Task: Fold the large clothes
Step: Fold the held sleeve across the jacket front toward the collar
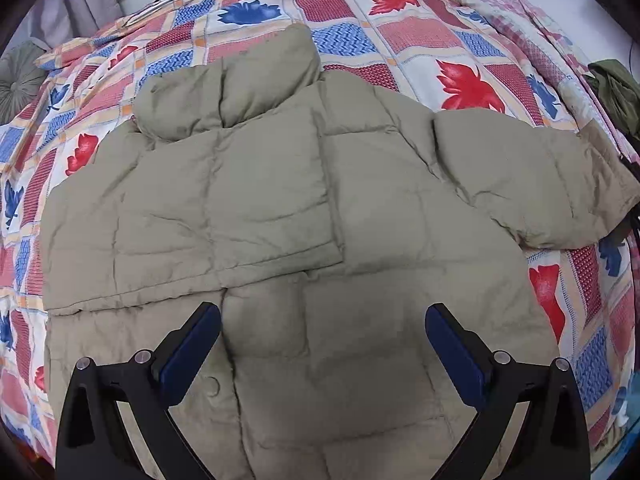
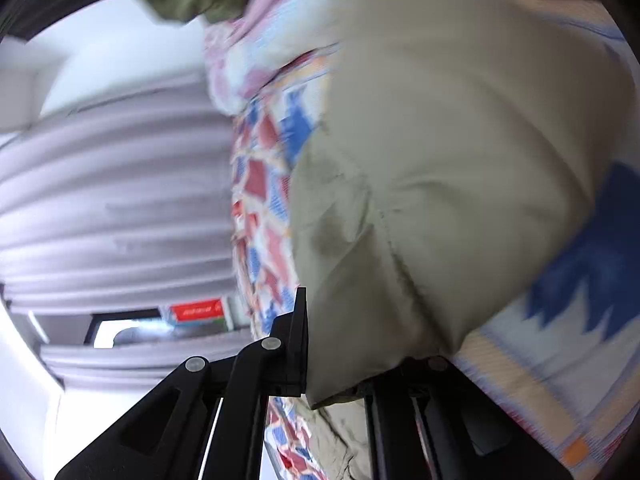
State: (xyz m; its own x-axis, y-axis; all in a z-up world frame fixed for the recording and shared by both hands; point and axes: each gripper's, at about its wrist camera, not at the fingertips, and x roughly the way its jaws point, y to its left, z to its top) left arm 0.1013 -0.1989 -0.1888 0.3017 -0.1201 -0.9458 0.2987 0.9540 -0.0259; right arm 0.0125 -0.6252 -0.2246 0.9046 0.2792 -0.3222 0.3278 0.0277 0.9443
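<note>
A: Where's the jacket [image 1: 280,208]?
B: Flat across the quilt [image 1: 472,52], mid-frame; bare quilt upper right. Left gripper [image 1: 322,320] gapes wide above its hem.
A: Right gripper [image 2: 340,360]?
B: Clamped onto the sleeve edge [image 2: 400,220].

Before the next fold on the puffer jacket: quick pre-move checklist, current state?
1. Right gripper shut on jacket sleeve: ok.
2. Left gripper open, nothing between pads: ok.
3. One sleeve already folded across jacket front: ok.
4. Far sleeve lying outstretched: not ok, unfolded.
5. Jacket flat on quilt: ok.
6. Depth of right grip: cannot tell, blurred.
</note>
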